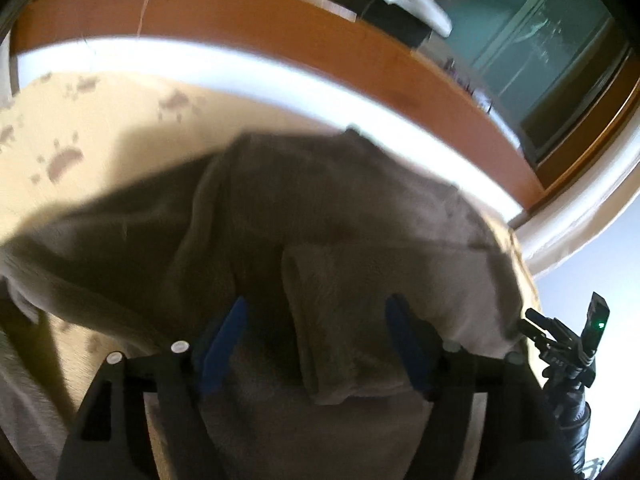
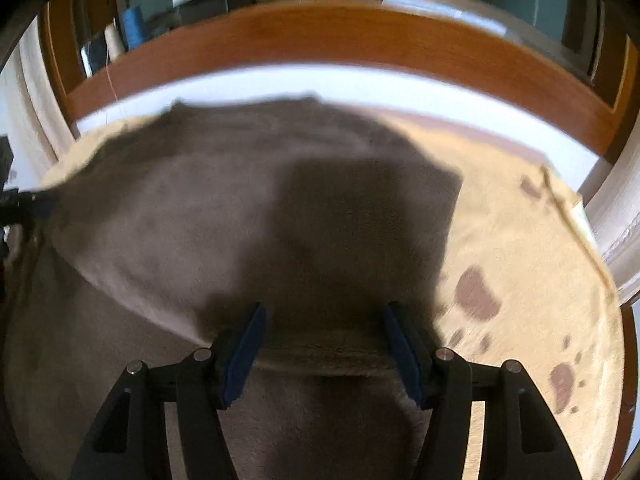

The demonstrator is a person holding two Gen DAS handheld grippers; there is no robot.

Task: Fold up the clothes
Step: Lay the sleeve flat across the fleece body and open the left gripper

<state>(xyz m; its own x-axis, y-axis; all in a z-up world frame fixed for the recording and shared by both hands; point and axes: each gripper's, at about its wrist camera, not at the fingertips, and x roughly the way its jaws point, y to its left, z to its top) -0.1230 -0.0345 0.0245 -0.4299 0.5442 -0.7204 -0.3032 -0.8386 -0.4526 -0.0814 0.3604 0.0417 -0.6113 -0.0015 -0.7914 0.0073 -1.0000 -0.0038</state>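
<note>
In the left wrist view, one brown fleece garment (image 1: 320,208) lay rumpled on a beige paw-print bedspread (image 1: 120,120), a folded flap of it between the spread blue pads of the left hand-held gripper (image 1: 316,344), which pressed on nothing; one wooden bed frame (image 1: 280,36) curved behind, and a black device with a green light (image 1: 576,340) stood at the right. In the right wrist view, the right hand-held gripper (image 2: 324,340) stood about half open over the garment's (image 2: 180,208) folded edge; whether its pads gripped the cloth could not be told.

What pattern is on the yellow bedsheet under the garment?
Brownish paw prints on the bedsheet, clearest in the right wrist view, beside the grey-brown garment.
</note>
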